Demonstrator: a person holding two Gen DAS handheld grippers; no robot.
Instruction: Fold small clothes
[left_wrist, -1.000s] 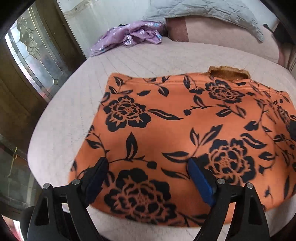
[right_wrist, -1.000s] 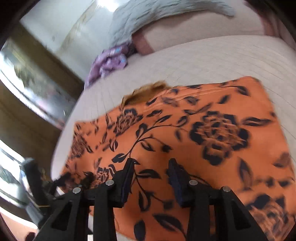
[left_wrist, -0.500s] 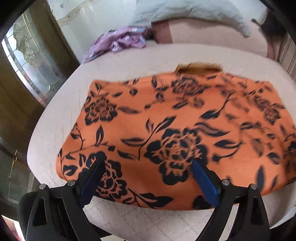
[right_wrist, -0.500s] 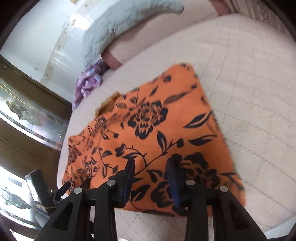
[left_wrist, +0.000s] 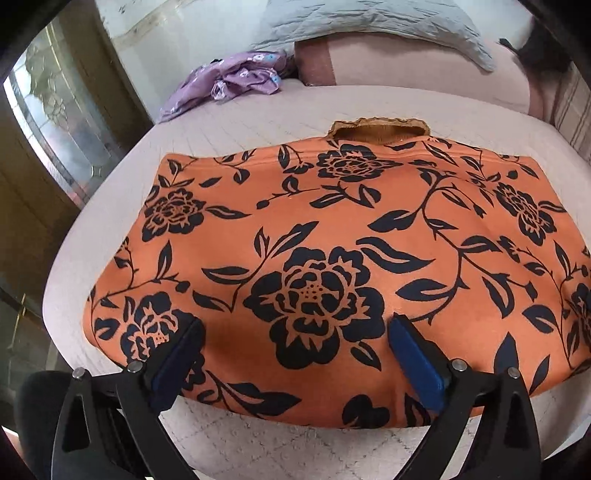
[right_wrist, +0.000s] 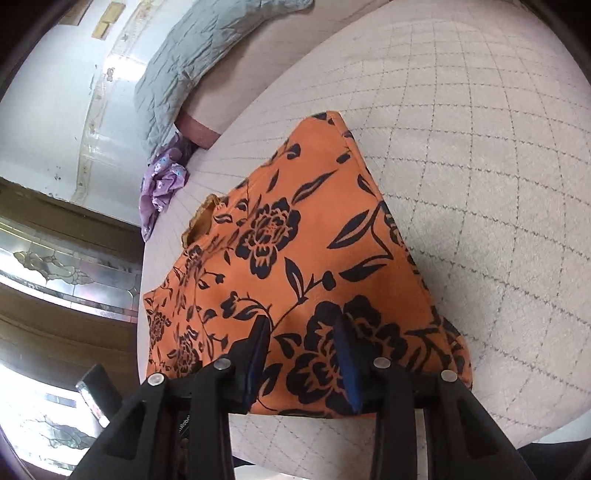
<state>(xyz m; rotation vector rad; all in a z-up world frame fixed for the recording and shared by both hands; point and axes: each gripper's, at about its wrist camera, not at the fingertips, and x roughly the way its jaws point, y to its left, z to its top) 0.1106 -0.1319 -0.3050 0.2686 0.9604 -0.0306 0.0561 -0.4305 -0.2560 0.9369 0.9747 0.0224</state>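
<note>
An orange garment with black flowers lies flat and folded on the pale quilted bed; a tan lace edge sticks out at its far side. My left gripper is open, fingers spread wide just above the garment's near edge. In the right wrist view the same garment runs away to the left. My right gripper is open over the garment's near right corner, holding nothing.
A crumpled purple garment lies at the far left of the bed, also in the right wrist view. A grey quilted pillow and a pink bolster lie beyond. A wooden door with leaded glass stands left.
Both grippers drew back toward the garment's near edge. The right gripper swung right, to the near right corner. The garment itself lies as before.
</note>
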